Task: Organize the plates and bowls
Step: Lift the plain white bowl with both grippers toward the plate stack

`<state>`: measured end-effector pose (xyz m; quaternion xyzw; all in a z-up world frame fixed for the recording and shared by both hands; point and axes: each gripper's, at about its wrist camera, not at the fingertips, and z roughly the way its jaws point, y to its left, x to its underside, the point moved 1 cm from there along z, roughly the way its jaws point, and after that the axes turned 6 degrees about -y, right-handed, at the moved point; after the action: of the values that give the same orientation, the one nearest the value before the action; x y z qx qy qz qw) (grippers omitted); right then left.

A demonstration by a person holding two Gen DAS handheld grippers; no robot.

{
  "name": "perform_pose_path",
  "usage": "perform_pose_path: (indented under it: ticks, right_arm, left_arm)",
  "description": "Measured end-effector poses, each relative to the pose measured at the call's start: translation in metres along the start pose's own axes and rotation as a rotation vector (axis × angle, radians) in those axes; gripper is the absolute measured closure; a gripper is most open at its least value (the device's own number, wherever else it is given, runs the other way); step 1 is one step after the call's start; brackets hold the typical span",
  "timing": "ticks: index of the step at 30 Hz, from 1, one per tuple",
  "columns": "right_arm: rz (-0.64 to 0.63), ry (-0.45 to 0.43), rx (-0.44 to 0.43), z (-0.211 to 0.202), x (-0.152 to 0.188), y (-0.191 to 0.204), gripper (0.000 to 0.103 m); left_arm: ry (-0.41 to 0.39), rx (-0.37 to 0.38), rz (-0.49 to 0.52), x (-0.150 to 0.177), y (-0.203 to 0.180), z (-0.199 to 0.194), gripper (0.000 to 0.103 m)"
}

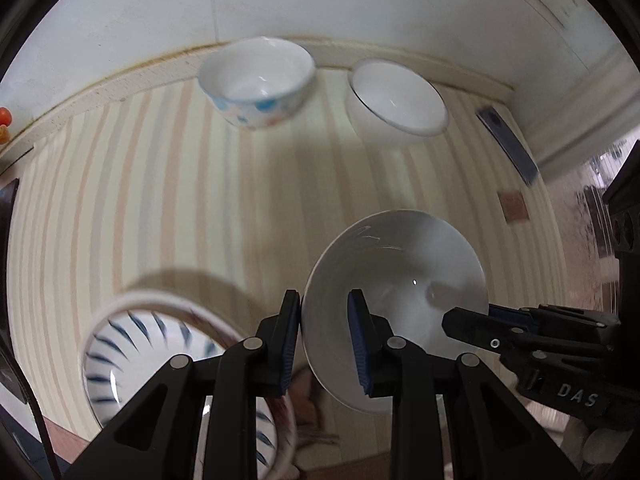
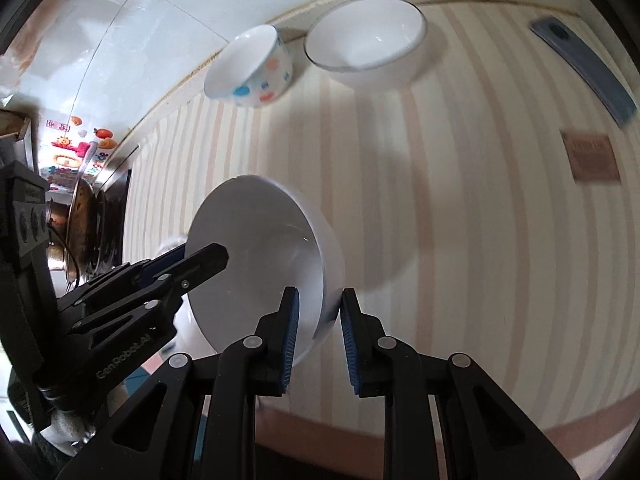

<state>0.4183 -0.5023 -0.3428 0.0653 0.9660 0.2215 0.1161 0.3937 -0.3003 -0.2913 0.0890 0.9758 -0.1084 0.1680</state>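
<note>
Two tools clamp one white bowl (image 1: 394, 308): left tool (image 1: 324, 344) and right tool (image 2: 318, 340) on opposite rim walls. Rimmed bowl (image 2: 366, 38) lies far beyond it, ahead.

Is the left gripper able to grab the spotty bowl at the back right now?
Probably not yet. The left gripper is shut on the plain white bowl, which the right gripper grips too. The path across the striped cloth to the spotty bowl looks free, though.

Home kitchen, tiled wall (image 2: 168, 8), bowls on striped tablecloth (image 2: 440, 200), pots (image 2: 80, 232)
</note>
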Motion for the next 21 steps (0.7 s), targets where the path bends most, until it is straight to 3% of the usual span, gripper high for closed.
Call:
perform_pose_path:
  ticks: [10,21]
  right_arm:
    - [0.054,0.051,0.016,0.005,0.051,-0.043,0.080]
    - [0.047,0.063,0.013,0.013,0.056,-0.051,0.080]
  left_arm:
    - [0.105,0.007,0.045,0.043,-0.025,0.030,0.081]
    - [0.087,-0.029,0.107,0.041,-0.038,0.032,0.081]
